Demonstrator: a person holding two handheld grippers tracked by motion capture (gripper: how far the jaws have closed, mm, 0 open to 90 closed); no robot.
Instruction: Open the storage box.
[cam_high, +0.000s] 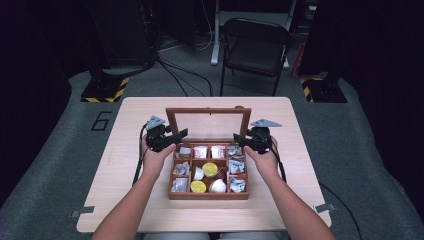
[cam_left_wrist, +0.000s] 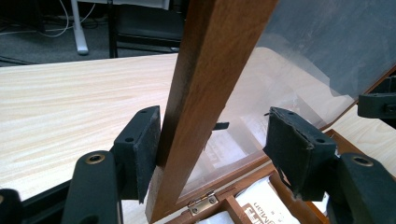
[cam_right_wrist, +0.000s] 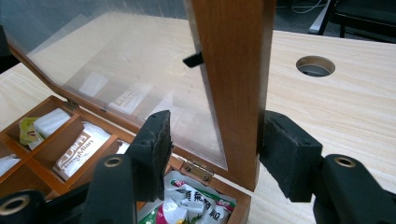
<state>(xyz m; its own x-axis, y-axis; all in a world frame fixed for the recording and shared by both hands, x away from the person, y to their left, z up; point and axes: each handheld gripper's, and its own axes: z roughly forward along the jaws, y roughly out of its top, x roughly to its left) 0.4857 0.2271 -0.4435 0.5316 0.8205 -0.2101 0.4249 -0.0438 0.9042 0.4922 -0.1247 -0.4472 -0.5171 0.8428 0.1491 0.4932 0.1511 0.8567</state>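
Observation:
A wooden compartment box (cam_high: 207, 196) sits mid-table, holding sachets and small yellow-lidded cups (cam_high: 209, 169). Its glass-paned lid (cam_high: 208, 111) stands raised at the back. My left gripper (cam_high: 176, 136) straddles the lid's left rail (cam_left_wrist: 205, 84). One of its pads (cam_left_wrist: 142, 142) lies against the wood's outer face, while the other pad (cam_left_wrist: 296, 142) stands off the glass. My right gripper (cam_high: 241, 137) straddles the right rail (cam_right_wrist: 233, 84). Its outer pad (cam_right_wrist: 285, 151) touches the wood and its inner pad (cam_right_wrist: 156, 142) is clear of the pane. Both grippers (cam_left_wrist: 215, 144) (cam_right_wrist: 217, 149) are open.
The light wood table (cam_high: 300, 150) has bare surface on both sides of the box and a round cable hole (cam_right_wrist: 315, 66) behind the lid on the right. A black folding chair (cam_high: 255, 47) stands beyond the far edge.

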